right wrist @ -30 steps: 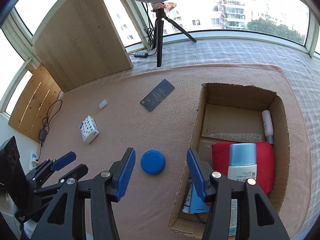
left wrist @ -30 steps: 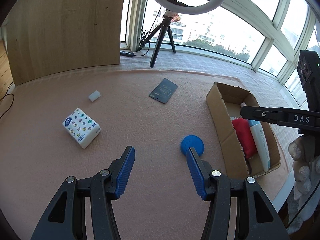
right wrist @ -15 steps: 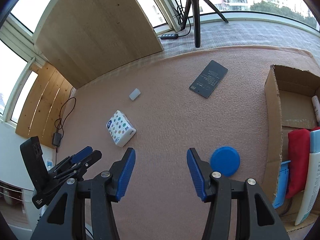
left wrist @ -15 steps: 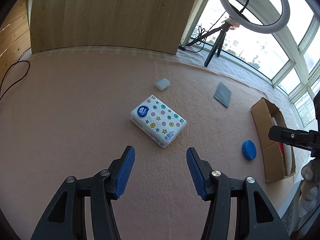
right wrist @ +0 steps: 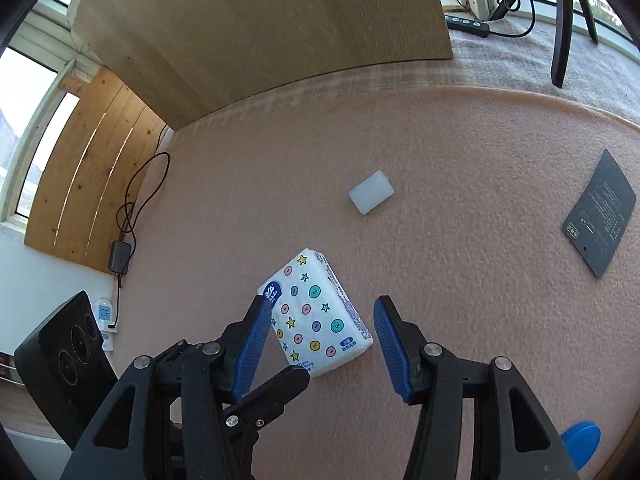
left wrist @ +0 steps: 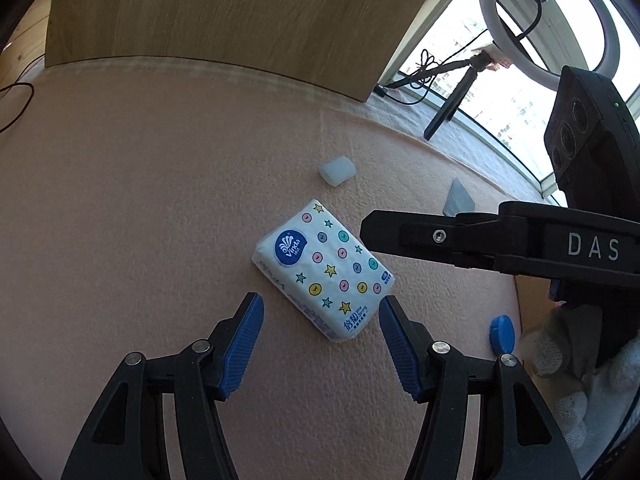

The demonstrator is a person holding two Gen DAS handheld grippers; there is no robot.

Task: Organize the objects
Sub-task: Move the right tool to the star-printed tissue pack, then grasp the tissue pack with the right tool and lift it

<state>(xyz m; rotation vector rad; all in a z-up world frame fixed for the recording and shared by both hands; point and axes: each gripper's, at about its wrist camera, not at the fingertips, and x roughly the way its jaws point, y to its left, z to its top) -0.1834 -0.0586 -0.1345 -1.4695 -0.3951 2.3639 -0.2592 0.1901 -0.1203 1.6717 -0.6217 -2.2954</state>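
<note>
A white tissue pack (left wrist: pixel 324 270) printed with coloured dots and stars lies flat on the pink mat (left wrist: pixel 140 200). My left gripper (left wrist: pixel 320 312) is open just short of the pack's near end, with a blue pad on each side. My right gripper (right wrist: pixel 320 312) is also open, and the pack (right wrist: pixel 320 316) lies between its fingertips. In the left wrist view the right gripper (left wrist: pixel 376 236) reaches in from the right, its tip over the pack's far corner. In the right wrist view the left gripper (right wrist: pixel 296 380) shows at the lower left, near the pack.
A small white cylinder (right wrist: pixel 371 197) lies beyond the pack, a dark card (right wrist: pixel 600 212) further right and a blue round lid (right wrist: pixel 580 444) at the lower right. A wooden board (left wrist: pixel 220 12) and a ring light on a tripod (left wrist: pixel 548 20) stand at the back. Cables and an adapter (right wrist: pixel 120 256) lie left of the mat.
Both grippers have swung left, away from the cardboard box and blue lid, and closed in on the tissue pack. The pack now lies at both sets of fingertips. Both stay open.
</note>
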